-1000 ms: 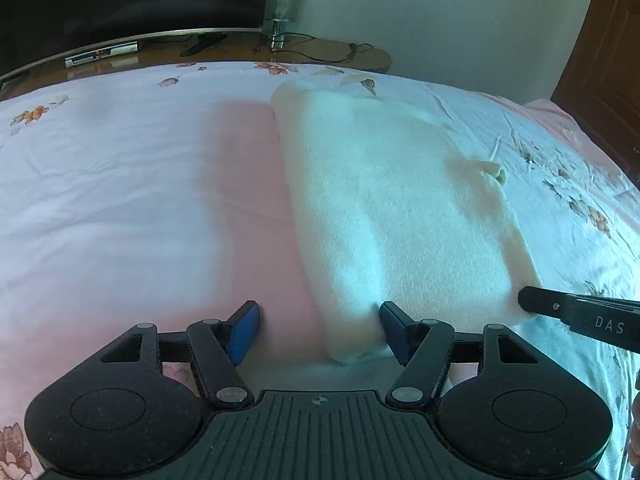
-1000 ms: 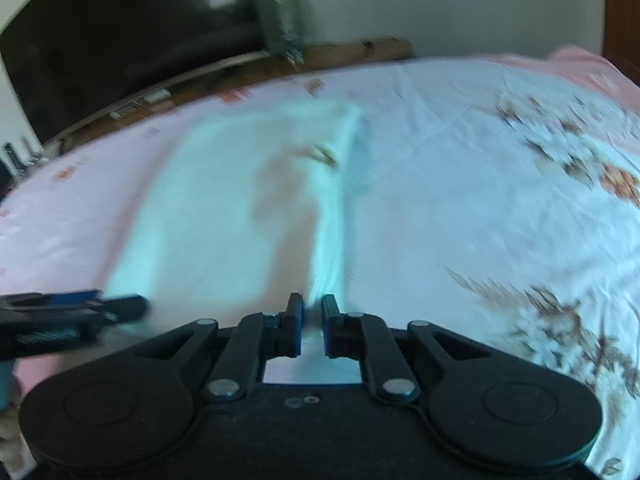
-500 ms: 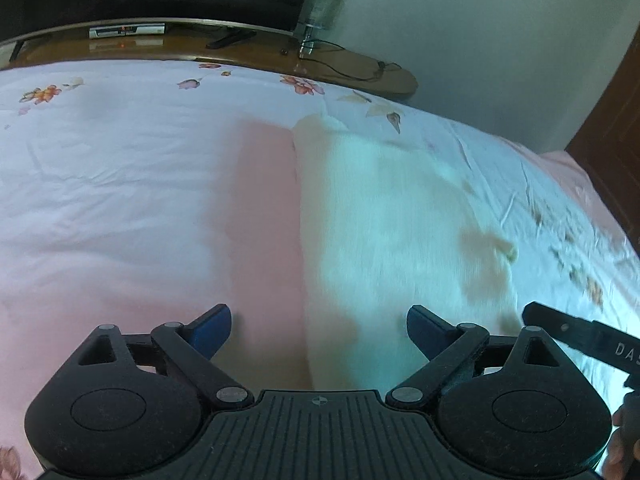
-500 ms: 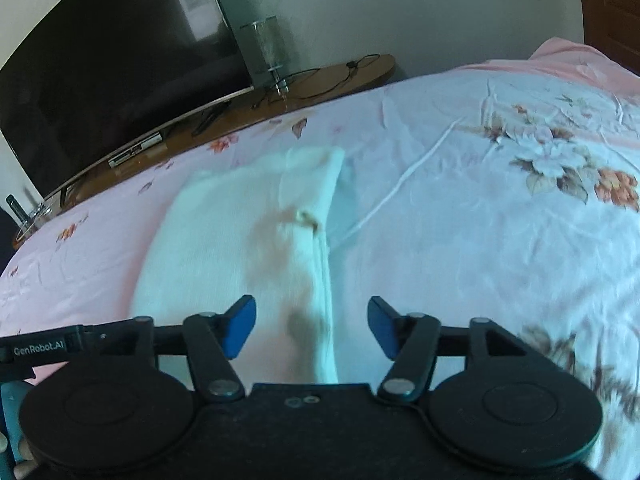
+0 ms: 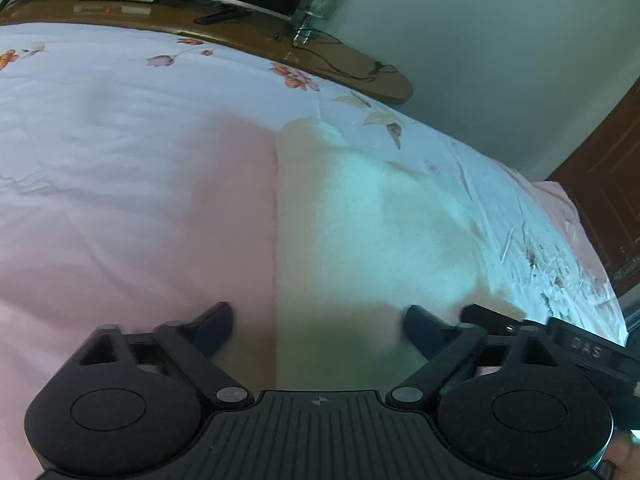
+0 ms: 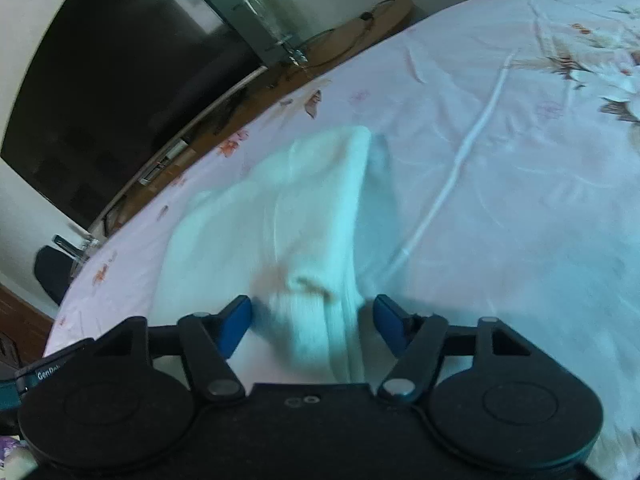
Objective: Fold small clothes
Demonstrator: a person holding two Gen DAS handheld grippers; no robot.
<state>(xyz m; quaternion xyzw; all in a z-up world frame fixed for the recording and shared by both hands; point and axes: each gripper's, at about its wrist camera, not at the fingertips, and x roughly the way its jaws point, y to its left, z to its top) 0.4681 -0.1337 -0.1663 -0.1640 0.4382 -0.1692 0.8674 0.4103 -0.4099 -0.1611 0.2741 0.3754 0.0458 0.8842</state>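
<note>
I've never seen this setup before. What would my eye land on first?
The folded white garment lying on the floral bedsheet, dead centre in both views. Next, the black grippers: the right gripper straddles the garment's near end, the left gripper its left edge, both with jaws closing but pads not yet pressing. Behind the bed, a big dark TV fills the upper left.

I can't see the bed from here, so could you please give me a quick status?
Left gripper and right gripper: jaws closing, straddling near edge of white garment, not pinching. Garment folded lengthwise on bedsheet. Nothing in the way.
</note>
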